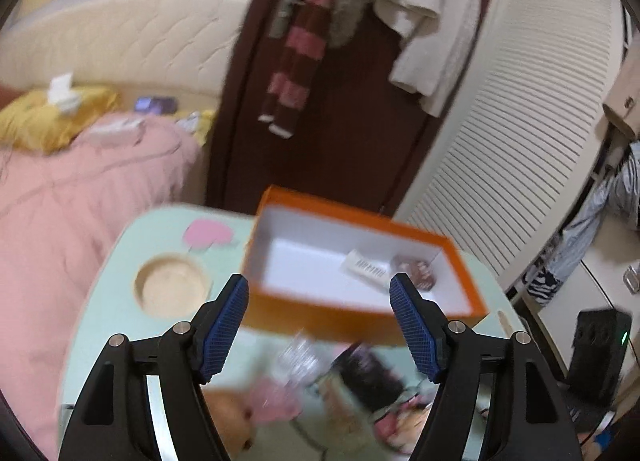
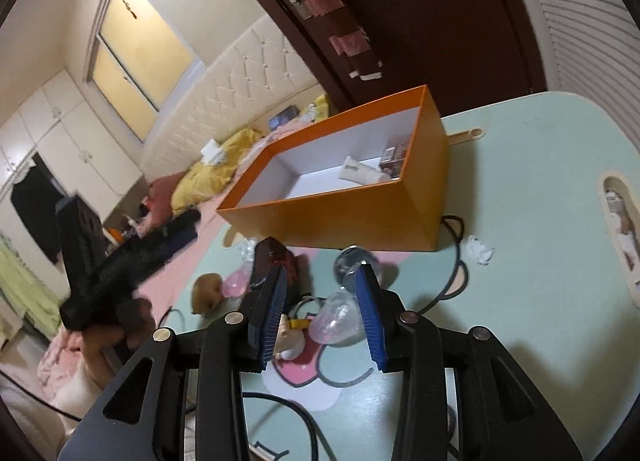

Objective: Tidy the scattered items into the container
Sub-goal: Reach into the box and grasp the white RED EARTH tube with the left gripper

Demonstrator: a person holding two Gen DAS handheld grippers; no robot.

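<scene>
- Standing open-topped on the pale green table (image 2: 540, 189), the orange box (image 2: 360, 217) occupies the far middle of the surface; its white interior holds a white tube (image 2: 362, 173) lying flat and a small dark packet (image 2: 394, 157) against the right-hand end wall.
- Left gripper (image 1: 320, 325): jaws spread wide, nothing between the blue pads; it hangs above the near wall of the box, clear of it.
- Right gripper (image 2: 322, 313): jaws partly apart, pads not pressing on anything; a clear plastic capsule (image 2: 334, 321) lies on the table in line with the gap, just beside the right pad.
- Loose items on the table in front of the box: a second clear rounded capsule (image 2: 354, 263), a dark pouch (image 2: 272, 267), a small tan plush toy (image 2: 208, 291), a crumpled white scrap (image 2: 478, 249).
- A black cable (image 2: 288, 413) runs across the near table edge.
</scene>
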